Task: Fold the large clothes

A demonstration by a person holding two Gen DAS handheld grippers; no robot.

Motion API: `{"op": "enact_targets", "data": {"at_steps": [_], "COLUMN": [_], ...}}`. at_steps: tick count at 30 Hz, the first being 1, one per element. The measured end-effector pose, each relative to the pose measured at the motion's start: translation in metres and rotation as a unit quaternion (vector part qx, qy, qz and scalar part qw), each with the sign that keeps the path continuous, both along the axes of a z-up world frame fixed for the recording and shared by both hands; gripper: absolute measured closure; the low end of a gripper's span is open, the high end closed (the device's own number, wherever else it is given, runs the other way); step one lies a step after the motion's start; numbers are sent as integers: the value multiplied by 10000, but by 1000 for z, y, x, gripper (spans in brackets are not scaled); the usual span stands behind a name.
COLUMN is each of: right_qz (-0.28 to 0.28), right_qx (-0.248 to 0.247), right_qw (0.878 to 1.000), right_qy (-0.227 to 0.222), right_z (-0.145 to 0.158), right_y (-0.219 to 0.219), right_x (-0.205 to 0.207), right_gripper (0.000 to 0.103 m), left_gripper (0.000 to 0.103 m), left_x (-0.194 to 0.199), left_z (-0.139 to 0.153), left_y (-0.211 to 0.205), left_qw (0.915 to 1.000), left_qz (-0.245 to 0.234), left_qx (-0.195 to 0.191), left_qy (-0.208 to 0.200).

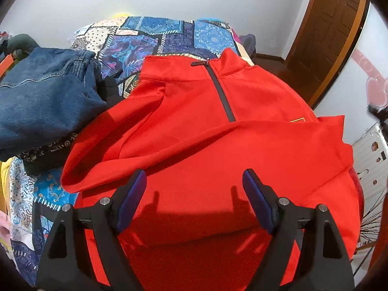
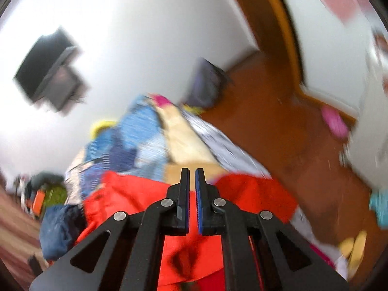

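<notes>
A red zip-neck pullover (image 1: 198, 126) lies front up on the patterned bedspread (image 1: 150, 38), collar at the far end, one sleeve folded across its chest. My left gripper (image 1: 194, 194) is open and empty, hovering just above the lower body of the pullover. In the right wrist view, which is blurred by motion, my right gripper (image 2: 192, 189) has its jaws nearly together with a thin gap and nothing seen between them. It sits above the red pullover (image 2: 135, 203), pointing toward the bed's far end.
Folded blue denim clothing (image 1: 46, 97) is piled on the bed left of the pullover. A wooden door (image 1: 332, 29) and brown floor (image 2: 278, 131) lie to the right. A dark wall-mounted object (image 2: 48, 72) hangs on the white wall.
</notes>
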State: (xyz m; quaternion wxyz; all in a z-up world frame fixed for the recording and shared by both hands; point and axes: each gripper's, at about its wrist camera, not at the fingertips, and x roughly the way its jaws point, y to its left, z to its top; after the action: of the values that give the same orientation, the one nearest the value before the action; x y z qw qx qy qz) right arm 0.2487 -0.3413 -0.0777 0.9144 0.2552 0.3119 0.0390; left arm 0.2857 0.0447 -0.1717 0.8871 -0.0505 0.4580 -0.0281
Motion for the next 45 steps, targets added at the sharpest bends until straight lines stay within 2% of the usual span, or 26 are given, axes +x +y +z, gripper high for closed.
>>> {"op": "enact_targets", "data": {"at_steps": [1,3,5,8,10,12,13,17,23,29,32,34,35,36,38,39,43,45], "right_qz": [157,312,499,604,525,379,327,8,-264,-341,-463,-499,-502,-548,-596,-643,-683,-564], "right_qx": [-151,-274,-145,5,50,192,258,614,1315,1611,1765,1671,1554,1447,1241,1179,877,775], "right_qw": [9995,9985,9982,9981,9979,9964,9956,9869,9608,9541,9485,9481,9500,9523,9574,9595,9736,9824], "right_qy": [-220,-360,-288,92,367,738,834,1490,2425,2500,2589,2659,2661,2631,2537,2477,1996,1602], "right_z": [16,29,29,12,-3,-27,-31,-76,-144,-163,-174,-179,-177,-174,-168,-163,-130,-100], "right_y": [11,25,31,29,23,10,8,-22,-56,-68,-72,-72,-70,-69,-66,-66,-60,-52], "right_x": [-7,-14,-18,-16,-13,-13,-14,-14,-5,19,35,46,49,50,51,49,37,26], "right_gripper": [99,99,99,94,83,58,55,55,55,52,53,56,61,73,91,95,97,98], "left_gripper": [22,22,22,22,22,22,22,22,22,22,22,22,22,22,22,22,22,22], "left_x": [-2,-5,-9,-14,-17,-18,-18,-15,-8,1,2,2,2,2,1,0,-6,-9], "left_z": [1,3,5,6,7,6,5,-1,-11,-18,-19,-19,-19,-18,-18,-17,-12,-9], "left_y": [0,0,1,4,5,7,8,11,6,-2,-4,-5,-6,-6,-6,-6,-4,-3], "left_qw": [10000,10000,10000,9999,9999,9999,9999,10000,9999,9997,9997,9997,9997,9997,9996,9996,9997,9996], "left_qz": [4,13,4,-10,-9,5,16,82,73,61,58,40,28,21,8,7,-12,-27], "left_qx": [5,19,-8,-32,-10,18,21,-16,4,54,41,63,88,132,205,237,244,275], "left_qy": [-31,-76,-97,-115,-132,-127,-116,-13,157,242,235,230,227,220,192,173,89,35]}}
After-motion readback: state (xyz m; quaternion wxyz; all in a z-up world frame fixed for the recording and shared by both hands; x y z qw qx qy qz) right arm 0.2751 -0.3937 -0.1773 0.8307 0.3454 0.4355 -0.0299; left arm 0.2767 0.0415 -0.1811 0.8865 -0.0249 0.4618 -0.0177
